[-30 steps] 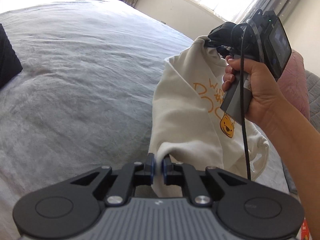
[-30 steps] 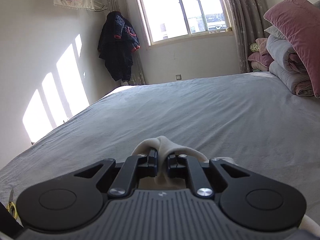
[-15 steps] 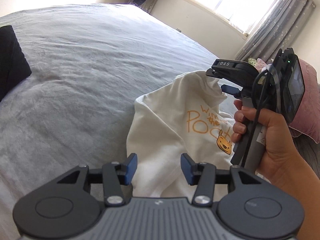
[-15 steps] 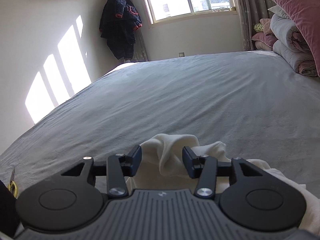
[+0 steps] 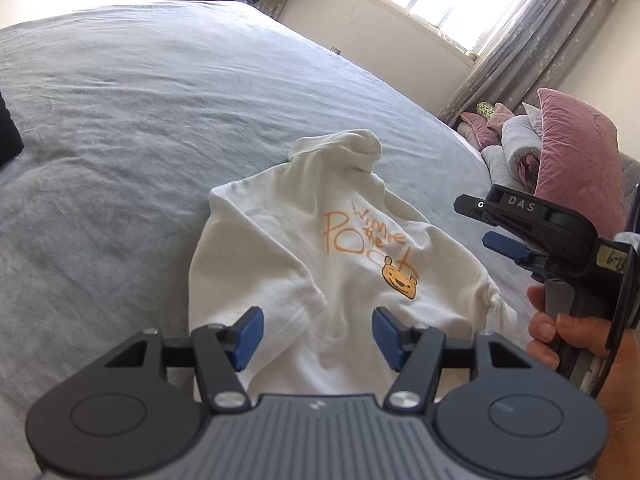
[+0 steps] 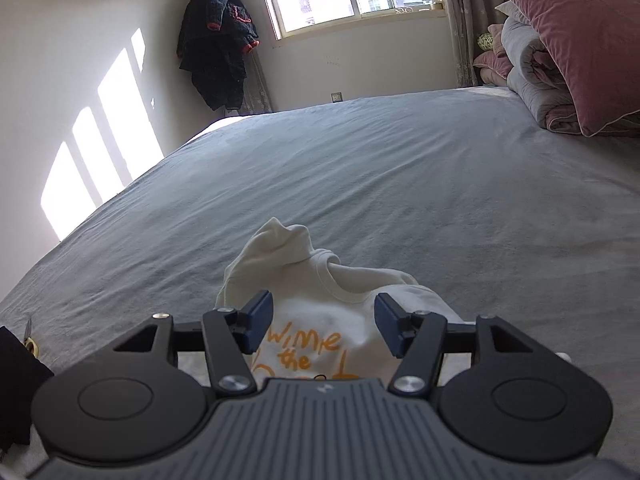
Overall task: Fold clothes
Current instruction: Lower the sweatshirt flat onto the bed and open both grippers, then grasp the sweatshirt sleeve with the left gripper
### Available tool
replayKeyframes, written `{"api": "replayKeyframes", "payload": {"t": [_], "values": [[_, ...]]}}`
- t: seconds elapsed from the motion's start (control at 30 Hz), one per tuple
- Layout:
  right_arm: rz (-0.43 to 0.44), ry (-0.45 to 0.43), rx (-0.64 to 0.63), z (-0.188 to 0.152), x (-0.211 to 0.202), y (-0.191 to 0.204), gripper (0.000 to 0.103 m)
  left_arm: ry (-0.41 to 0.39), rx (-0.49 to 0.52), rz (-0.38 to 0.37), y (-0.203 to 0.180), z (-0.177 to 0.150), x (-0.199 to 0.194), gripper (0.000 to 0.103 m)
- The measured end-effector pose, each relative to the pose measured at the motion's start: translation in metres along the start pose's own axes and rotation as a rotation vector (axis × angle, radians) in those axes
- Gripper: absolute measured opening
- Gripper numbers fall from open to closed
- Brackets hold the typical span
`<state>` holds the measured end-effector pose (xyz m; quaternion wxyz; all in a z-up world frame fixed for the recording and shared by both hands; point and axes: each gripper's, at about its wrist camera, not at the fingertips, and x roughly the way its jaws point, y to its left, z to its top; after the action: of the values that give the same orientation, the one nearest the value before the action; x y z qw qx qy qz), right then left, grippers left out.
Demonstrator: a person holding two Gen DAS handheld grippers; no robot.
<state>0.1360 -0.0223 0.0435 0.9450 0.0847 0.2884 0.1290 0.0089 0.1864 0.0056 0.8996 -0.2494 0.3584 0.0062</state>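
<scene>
The left gripper is standing with its blue fingers wide apart, having just been opening, and nothing is pressed between them; the white cloth is lying below and beyond the gap. The right gripper is showing the same: fingers spread, just opened, with the printed chest of the garment visible past them but not pinched.

The cream T-shirt is lying crumpled on the grey bed, print side up, with one bunched part standing up at its far end. It is looking light, soft and limp, so it will probably sag and slide wherever it is lifted by a single layer. The hems, shoulder seams or ribbed collar are likely the firmest places to pinch, one on each side, to spread it flat before any fold.

The left wrist view is showing most of the shirt, the orange lettering with the bear face, a small drawstring-like tail at its right edge, and the person's hand gripping the right tool. The right wrist view is hiding the lower half of the shirt behind its own body, but it is revealing the ribbed collar, which the left view is not making clear, plus a dark jacket hanging near the window.
</scene>
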Motion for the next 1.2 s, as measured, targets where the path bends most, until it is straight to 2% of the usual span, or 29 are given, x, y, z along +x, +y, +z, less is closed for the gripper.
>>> {"api": "replayKeyframes", "payload": {"t": [0.23, 0.73, 1.2], "values": [[-0.059, 0.006, 0.038, -0.022, -0.026, -0.037, 0.064, 0.040, 0.075, -0.030, -0.027, -0.013, 0.009, 0.062], [-0.068, 0.034, 0.118, -0.073, -0.061, -0.104, 0.064, 0.140, 0.264, -0.119, -0.093, -0.050, 0.040, 0.061], [-0.070, 0.038, 0.151, -0.105, -0.087, -0.146, 0.065, 0.083, 0.398, -0.201, -0.127, -0.078, 0.054, 0.058]]}}
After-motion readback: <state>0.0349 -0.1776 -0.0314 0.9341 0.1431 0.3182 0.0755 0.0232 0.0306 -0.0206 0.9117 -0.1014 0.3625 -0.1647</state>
